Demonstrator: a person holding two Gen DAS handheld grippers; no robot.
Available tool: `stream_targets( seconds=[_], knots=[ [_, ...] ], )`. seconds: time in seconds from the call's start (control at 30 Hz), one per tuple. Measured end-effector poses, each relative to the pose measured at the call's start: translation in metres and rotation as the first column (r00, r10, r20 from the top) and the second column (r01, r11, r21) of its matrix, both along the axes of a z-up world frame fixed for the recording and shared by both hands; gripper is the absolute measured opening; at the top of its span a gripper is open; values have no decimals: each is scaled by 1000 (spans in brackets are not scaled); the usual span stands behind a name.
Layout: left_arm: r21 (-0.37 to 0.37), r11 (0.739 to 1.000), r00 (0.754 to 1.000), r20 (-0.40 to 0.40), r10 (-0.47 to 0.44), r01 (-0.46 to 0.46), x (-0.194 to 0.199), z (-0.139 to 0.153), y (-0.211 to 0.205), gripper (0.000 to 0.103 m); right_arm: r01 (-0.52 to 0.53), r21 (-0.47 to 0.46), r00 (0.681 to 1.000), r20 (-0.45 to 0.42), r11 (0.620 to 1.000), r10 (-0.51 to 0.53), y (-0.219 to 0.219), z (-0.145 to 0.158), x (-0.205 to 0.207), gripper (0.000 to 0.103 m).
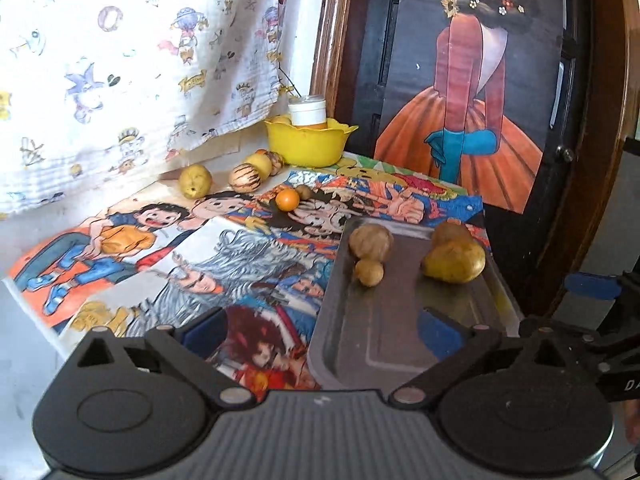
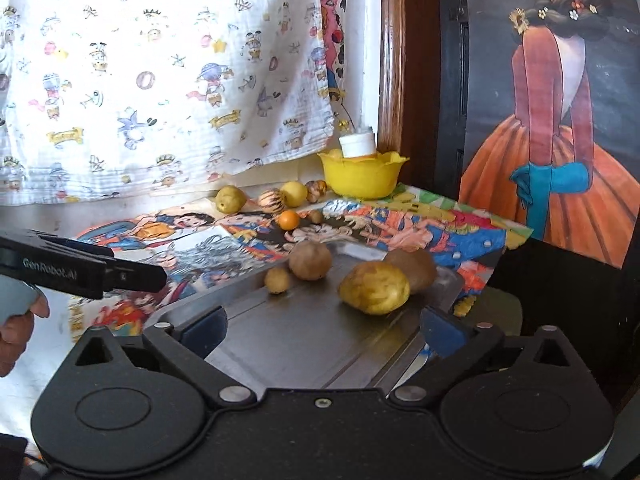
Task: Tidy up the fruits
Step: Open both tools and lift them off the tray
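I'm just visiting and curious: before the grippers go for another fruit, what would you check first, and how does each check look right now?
1. Left gripper empty, jaws wide: ok.
2. Right gripper empty, jaws wide: ok.
3. Grey metal tray has bare room in front: ok.
4. Four brownish-yellow fruits, like the large yellow one, rest inside the tray: ok.
5. Small round orange fruit on the cartoon-printed cloth stands unblocked: ok.
6. Whether the yellow flower-rimmed plastic bowl, holding a white-capped jar, has room: cannot tell.
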State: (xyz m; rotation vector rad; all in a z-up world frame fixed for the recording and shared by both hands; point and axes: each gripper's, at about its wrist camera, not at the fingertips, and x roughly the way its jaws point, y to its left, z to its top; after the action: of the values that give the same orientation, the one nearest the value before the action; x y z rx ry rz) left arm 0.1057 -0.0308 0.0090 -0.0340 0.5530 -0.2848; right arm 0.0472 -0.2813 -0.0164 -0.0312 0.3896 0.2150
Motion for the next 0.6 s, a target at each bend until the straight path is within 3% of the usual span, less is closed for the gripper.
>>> stream_targets(
  seconds=[0.3, 0.6],
  knots=[
    [46, 999, 999, -43, 25, -23, -22, -9, 21, 103, -37, 18, 993, -109, 999, 39, 19, -8, -22, 102],
    [64, 995, 995, -61, 79, -75, -29, -10, 43, 103, -65, 32, 986, -151, 997, 69, 38, -9, -27, 102]
  ],
)
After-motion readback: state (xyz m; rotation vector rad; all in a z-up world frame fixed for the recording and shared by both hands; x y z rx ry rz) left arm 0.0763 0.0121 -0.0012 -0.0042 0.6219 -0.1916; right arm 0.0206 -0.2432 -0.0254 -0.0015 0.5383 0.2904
